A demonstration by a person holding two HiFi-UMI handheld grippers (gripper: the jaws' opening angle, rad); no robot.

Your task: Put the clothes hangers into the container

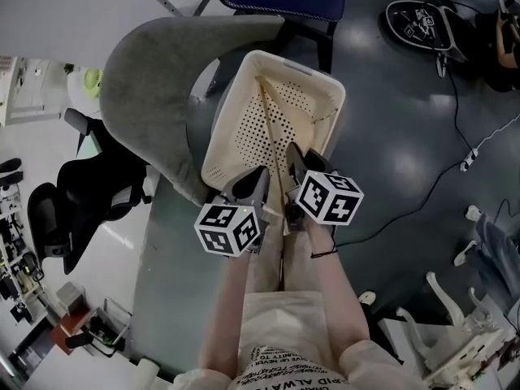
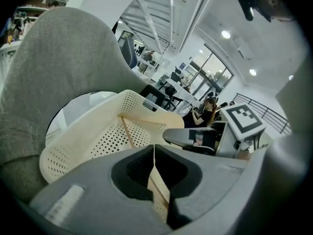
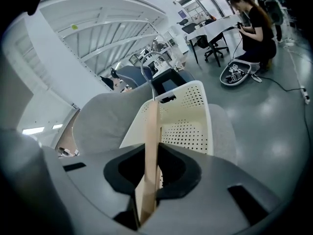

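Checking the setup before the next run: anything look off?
Nothing spilled or broken. One oddity: the basket sits on the seat of a grey chair, not on a table or the floor.

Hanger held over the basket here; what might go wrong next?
1. The light wooden clothes hanger, clamped by both the left hand-held gripper and the right hand-held gripper, may snag on the far rim of the cream perforated plastic basket.
2. The basket merely rests on the grey upholstered chair; a push could shift it.

The left gripper [image 1: 253, 184] and the right gripper [image 1: 296, 162] hide the near end of the wooden hanger [image 1: 273, 133].
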